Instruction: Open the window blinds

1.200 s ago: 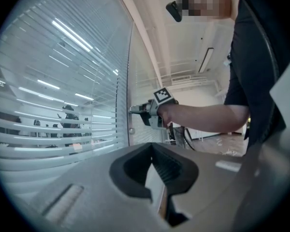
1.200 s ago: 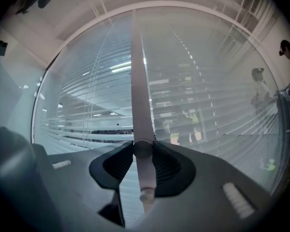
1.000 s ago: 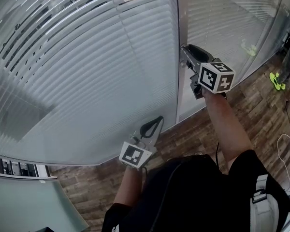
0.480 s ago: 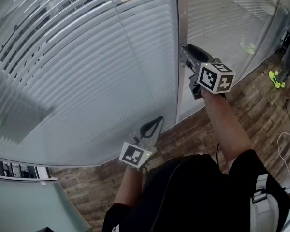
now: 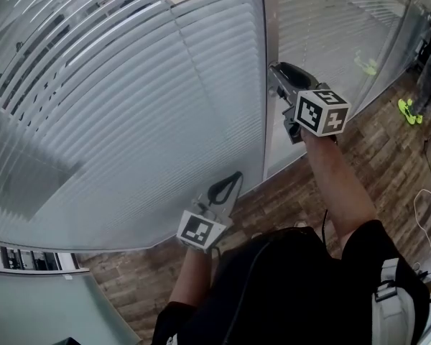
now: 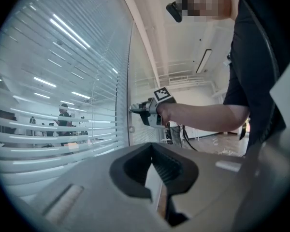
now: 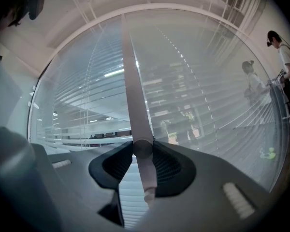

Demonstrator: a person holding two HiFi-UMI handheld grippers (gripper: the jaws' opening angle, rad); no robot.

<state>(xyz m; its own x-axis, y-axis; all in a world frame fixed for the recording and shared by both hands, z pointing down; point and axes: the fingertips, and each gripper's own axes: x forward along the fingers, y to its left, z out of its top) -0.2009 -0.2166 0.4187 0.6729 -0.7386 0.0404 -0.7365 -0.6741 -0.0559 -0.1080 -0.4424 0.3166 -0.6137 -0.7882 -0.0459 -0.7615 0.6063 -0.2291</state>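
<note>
Landmark: the upright window post (image 5: 271,42) between two glass panes.

Left of post: the window blinds (image 5: 129,113) hung down over the wide pane. Their slats stood level, with gaps between them. In the left gripper view an office beyond showed through those gaps.

Left of post, lower, toward the person: the left gripper (image 5: 233,180), pointing level at the blinds and not touching them. Its marker cube (image 5: 200,230) sat at the wrist end. In its own view the jaws lay together, tips meeting, nothing between them.

At the post: the right gripper (image 5: 274,70), held level at arm's length, cube (image 5: 321,112) just behind it. In the right gripper view the pale tilt wand (image 7: 135,100) ran steeply down in front of the post. It passed between the jaw tips and both pads pressed on it, so the tongs were clamped on the wand. The wand's rounded end (image 7: 149,195) hung just below the pads.

Right of post: a second blind (image 5: 330,27) covered the narrower pane.

Further right of post: wood-plank floor (image 5: 377,149), with a bright green object (image 5: 410,111) lying on it near the glass. Two people (image 7: 280,57) stood at the far right edge of the right gripper view.
</note>
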